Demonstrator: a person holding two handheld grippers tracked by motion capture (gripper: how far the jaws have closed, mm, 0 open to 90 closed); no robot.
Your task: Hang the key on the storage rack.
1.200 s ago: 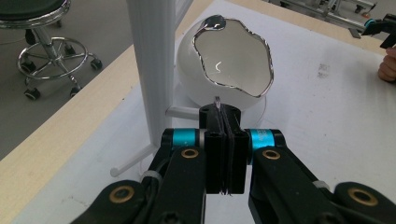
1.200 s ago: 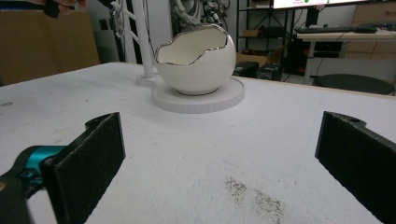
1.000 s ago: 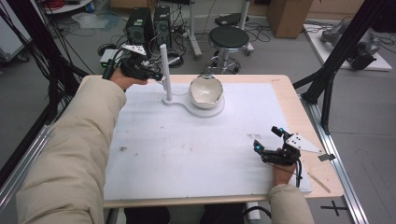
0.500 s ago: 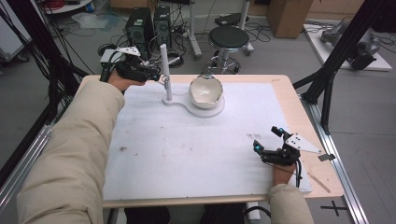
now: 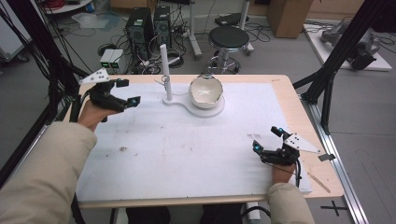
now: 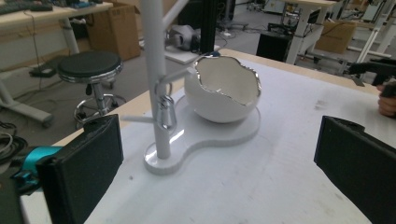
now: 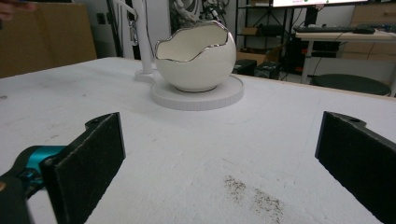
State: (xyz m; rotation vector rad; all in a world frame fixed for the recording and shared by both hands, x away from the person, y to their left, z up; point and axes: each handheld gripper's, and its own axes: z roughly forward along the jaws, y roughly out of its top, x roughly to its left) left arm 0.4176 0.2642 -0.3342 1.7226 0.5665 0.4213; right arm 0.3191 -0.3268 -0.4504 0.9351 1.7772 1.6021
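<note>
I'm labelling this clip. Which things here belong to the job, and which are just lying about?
Job:
- stand, white post on a base
- metal clip hanging on a peg of the post
- egg-shaped bowl on the base
- left claw, open

Lying about:
- stool
- computer towers
- cardboard box

Bowl [image 5: 205, 91] sits on stand base [image 5: 187, 105], right of post [image 5: 165, 70], w/ clip [image 6: 164, 112] hanging on post.
</note>
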